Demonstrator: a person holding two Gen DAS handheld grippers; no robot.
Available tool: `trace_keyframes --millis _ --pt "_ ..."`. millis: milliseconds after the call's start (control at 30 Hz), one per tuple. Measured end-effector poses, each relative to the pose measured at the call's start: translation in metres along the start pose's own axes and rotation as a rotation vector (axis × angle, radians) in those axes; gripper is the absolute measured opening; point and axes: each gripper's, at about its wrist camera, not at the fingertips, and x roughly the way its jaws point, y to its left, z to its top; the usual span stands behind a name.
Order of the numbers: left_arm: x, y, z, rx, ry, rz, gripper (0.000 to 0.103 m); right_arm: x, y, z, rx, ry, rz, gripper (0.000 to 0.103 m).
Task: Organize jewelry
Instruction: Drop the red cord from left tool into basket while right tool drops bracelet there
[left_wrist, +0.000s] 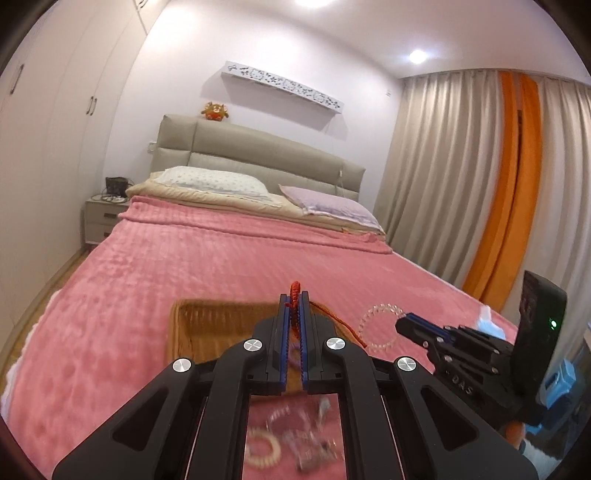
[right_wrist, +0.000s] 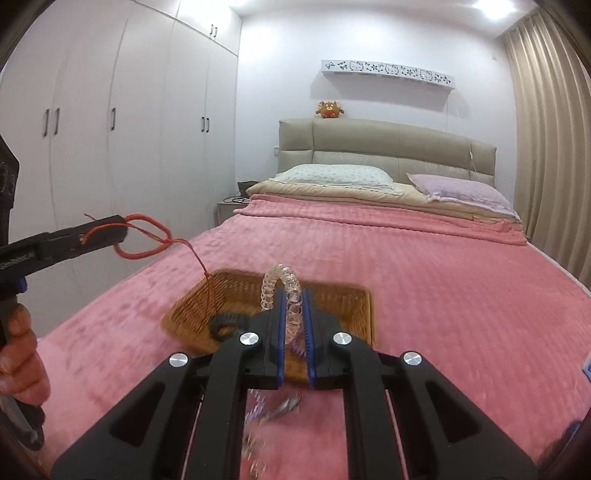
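Left claw (left_wrist: 294, 301) pinches the red cord bracelet (left_wrist: 294, 287); right claw (right_wrist: 294, 295) clamps the clear bead bracelet (right_wrist: 279, 282), both above the wicker basket (right_wrist: 343, 295) on the bed. Advice: lower each over the basket's middle before releasing, minding the trailing cord. Remaining jewelry (left_wrist: 291, 439) nearer than the basket is blurred, unidentifiable.

Both wrist cameras look forward along their own fingers, tilted slightly down, close over the pink bed (left_wrist: 207, 258). Each faces the headboard (right_wrist: 388, 147); both share the wicker basket (right_wrist: 343, 306) just ahead.
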Motion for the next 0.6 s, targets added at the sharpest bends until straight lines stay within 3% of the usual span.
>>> trace_keyframes --millis 133,333,433,600 --pt "0.051 0.02 0.006 -0.033 0.039 0.02 0.003 0.044 -0.009 0.005 0.034 0.047 0.033 0.007" --pt "0.121 0.06 -0.015 -0.104 0.157 0.031 0.003 0.111 -0.019 -0.01 0.086 0.166 0.104 0.007" --pt "0.138 0.073 -0.033 -0.123 0.209 0.04 0.003 0.139 -0.028 -0.02 0.133 0.23 0.146 0.007" --pt "0.152 0.078 -0.048 -0.114 0.286 0.074 0.003 0.165 -0.042 -0.037 0.19 0.315 0.117 0.007"
